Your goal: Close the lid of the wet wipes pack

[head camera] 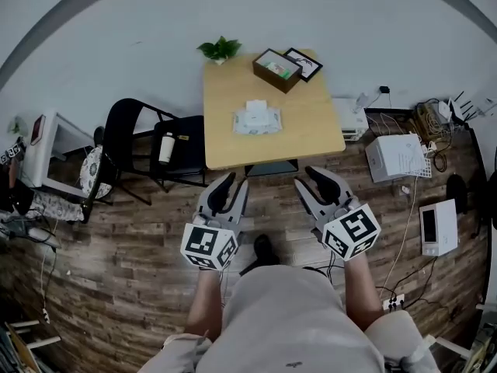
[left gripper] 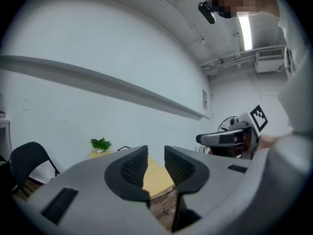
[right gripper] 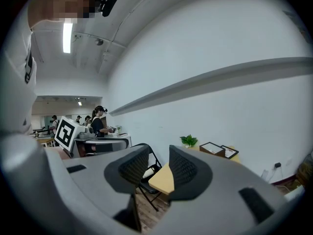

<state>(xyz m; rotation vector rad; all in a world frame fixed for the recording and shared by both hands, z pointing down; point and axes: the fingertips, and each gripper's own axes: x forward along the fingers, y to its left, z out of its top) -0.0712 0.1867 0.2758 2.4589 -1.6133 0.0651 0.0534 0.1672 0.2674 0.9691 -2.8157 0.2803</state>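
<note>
The white wet wipes pack (head camera: 257,120) lies flat near the middle of the small wooden table (head camera: 225,146), its lid side up. Both grippers hang over the floor in front of the table, well short of the pack. My left gripper (head camera: 231,185) points at the table's front left, jaws apart with nothing between them. My right gripper (head camera: 317,181) points at the front right, jaws also apart and empty. In the left gripper view the left gripper (left gripper: 155,165) frames the table (left gripper: 159,180); in the right gripper view the right gripper (right gripper: 159,168) frames the table's corner (right gripper: 164,180).
On the table's far edge stand a small plant (head camera: 220,49), a dark box (head camera: 276,69) and a picture frame (head camera: 304,63). A black chair (head camera: 144,146) stands left of the table. White boxes (head camera: 397,156) and cables lie on the floor at right. People stand far off in the right gripper view.
</note>
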